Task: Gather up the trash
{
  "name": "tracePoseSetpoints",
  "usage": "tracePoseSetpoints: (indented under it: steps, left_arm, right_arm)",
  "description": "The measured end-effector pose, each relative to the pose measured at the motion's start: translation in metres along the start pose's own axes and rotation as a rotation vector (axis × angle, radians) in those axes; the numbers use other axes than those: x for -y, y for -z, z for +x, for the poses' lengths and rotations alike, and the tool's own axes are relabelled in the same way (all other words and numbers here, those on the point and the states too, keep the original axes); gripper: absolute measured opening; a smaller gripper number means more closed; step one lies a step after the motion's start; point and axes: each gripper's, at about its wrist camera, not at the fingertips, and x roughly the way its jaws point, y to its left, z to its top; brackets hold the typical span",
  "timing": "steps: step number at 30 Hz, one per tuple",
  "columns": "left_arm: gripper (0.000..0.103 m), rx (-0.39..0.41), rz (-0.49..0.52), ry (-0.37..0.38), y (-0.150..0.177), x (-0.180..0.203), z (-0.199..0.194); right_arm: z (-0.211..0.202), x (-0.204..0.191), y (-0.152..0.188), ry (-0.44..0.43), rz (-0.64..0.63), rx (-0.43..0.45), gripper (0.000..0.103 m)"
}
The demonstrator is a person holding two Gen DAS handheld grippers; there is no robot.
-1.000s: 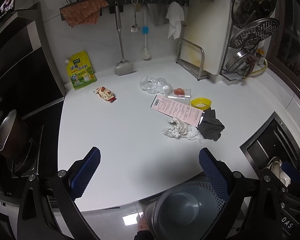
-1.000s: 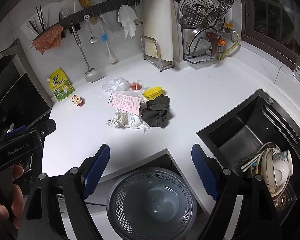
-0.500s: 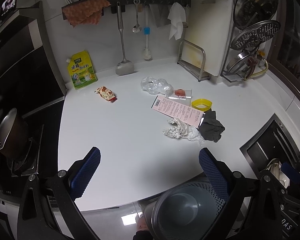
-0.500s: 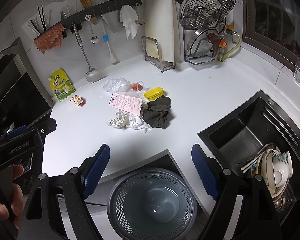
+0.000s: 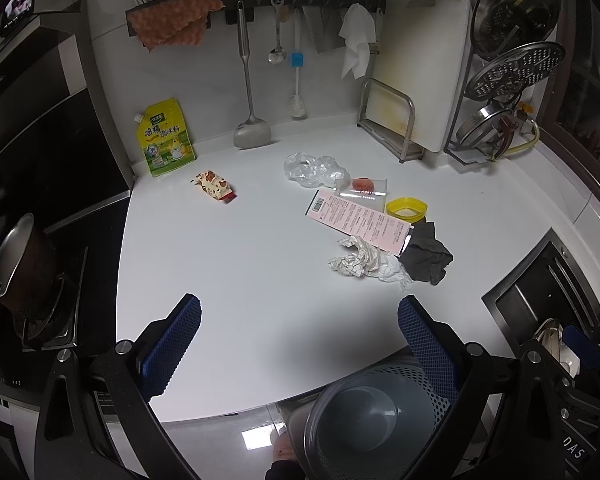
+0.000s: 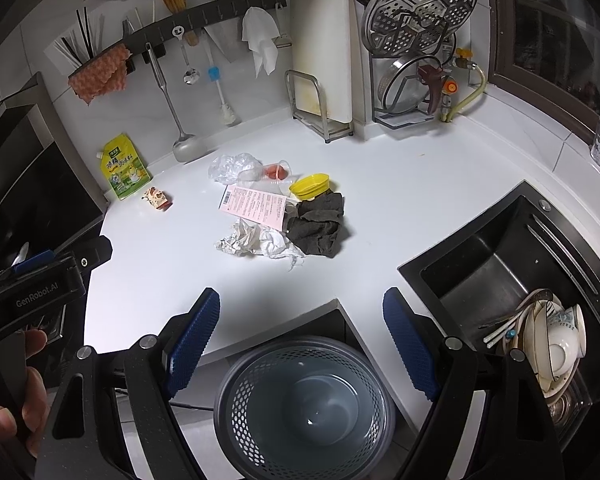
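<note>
Beyond the grey mesh bin (image 6: 304, 404) below the counter edge, both my grippers hang with fingers spread wide and nothing between them: left gripper (image 5: 298, 344), right gripper (image 6: 302, 338). Farther from the bin on the white counter (image 5: 228, 272) lies the trash: crumpled paper (image 6: 256, 242) touching a dark rag (image 6: 320, 226), a pink leaflet (image 6: 254, 205), a yellow lid (image 6: 310, 186), clear plastic (image 6: 232, 168), and a small wrapper (image 6: 157, 199) well apart.

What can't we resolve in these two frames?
- Pink sheet: print too small, both views.
- Red item in clear cup: unidentifiable, small and glare.
- Bin in left view: partly behind left fingers.
- Dishes in sink: cut off by right gripper frame.
</note>
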Motion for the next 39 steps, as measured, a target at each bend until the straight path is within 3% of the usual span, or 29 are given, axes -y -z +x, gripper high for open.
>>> tracePoseSetpoints:
  steps: [15,27,39]
  left_arm:
    - [0.097,-0.054,-0.052,-0.059,0.000,-0.051,0.061]
    - [0.097,-0.070,-0.097,-0.114,-0.049,-0.105,0.161]
    - [0.097,-0.085,-0.090,-0.097,-0.072,-0.105,0.218]
  right_arm:
    - [0.057,-0.003,-0.007,0.003,0.000,-0.054,0.080]
    - [0.151,0.009,-0.075,0.057,0.006,-0.019,0.080]
    - [0.237,0.026,-0.114,0.042,-0.073,-0.074,0.080]
